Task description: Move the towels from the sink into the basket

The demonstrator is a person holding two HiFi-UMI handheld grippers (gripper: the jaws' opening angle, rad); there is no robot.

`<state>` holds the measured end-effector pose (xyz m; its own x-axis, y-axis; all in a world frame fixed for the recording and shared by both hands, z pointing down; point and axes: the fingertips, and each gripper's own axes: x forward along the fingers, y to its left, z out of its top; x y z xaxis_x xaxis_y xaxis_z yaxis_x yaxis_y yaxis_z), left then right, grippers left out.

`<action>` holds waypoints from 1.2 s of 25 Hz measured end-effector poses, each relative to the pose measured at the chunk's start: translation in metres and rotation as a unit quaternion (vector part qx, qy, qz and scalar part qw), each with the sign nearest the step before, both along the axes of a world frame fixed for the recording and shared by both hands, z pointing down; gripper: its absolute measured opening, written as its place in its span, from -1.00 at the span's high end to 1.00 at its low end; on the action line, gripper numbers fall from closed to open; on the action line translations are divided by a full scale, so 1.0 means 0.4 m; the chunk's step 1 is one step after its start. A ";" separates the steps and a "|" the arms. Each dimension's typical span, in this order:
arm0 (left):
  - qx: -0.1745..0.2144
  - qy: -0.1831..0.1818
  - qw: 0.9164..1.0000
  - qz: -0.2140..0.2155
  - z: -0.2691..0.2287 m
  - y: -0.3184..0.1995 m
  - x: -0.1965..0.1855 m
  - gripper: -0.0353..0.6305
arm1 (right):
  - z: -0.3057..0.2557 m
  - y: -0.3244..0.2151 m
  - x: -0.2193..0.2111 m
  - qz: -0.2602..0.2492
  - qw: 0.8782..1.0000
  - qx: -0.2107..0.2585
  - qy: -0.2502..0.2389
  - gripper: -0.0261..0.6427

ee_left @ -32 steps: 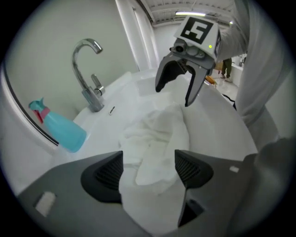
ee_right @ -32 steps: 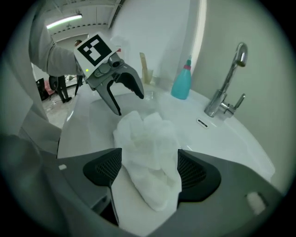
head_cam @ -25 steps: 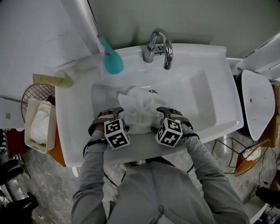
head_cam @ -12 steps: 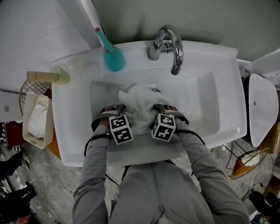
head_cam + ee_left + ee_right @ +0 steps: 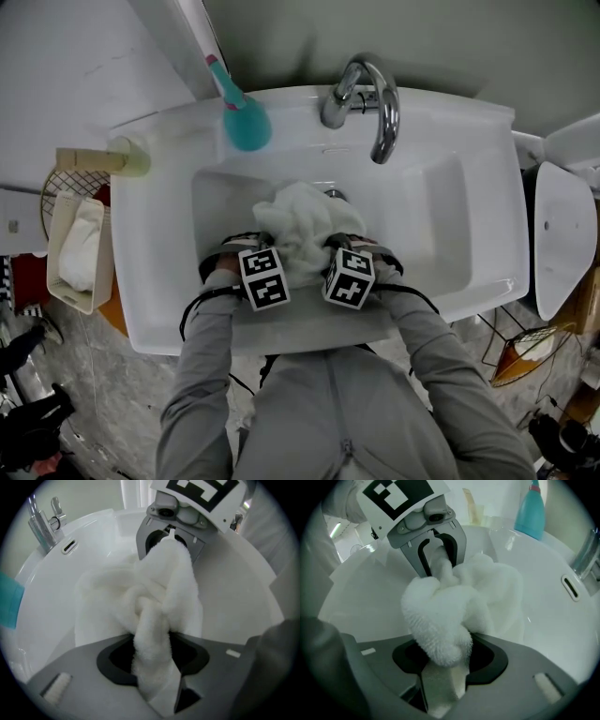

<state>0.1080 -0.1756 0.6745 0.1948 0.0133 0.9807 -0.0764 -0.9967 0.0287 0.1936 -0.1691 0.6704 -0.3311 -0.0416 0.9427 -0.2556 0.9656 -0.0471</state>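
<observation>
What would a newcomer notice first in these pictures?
A crumpled white towel lies in the middle of the white sink, and the left gripper and right gripper are closing their jaws on it from either side. A teal bottle stands on the sink's back rim, left of the chrome faucet; a basket left of the sink holds another towel.

**Both tongs close in on the towel**

A second ago your left tongs (image 5: 152, 665) and right tongs (image 5: 443, 667) stood wide open at either flank of the towel (image 5: 298, 217). Now they have drawn nearer each other, and both pairs of jaws are closing — each with a fold of the cloth pinched between them. The towel has bunched up narrower between the two. Your head has shifted as well — the tap (image 5: 367, 98) now sits further right in the head view.
</observation>
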 end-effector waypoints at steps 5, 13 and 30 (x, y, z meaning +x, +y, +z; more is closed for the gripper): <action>0.027 0.022 0.999 -0.038 -0.028 -0.014 0.008 0.44 | -0.019 -0.011 -0.001 0.035 0.998 0.042 0.014 0.50; 0.104 0.069 0.988 -0.093 -0.160 -0.065 -0.011 0.47 | -0.159 -0.072 -0.006 0.134 0.985 0.096 -0.059 0.53; 0.333 0.113 0.909 -0.222 -0.612 -0.023 -0.348 0.47 | -0.638 -0.073 -0.335 0.094 0.929 0.290 -0.211 0.53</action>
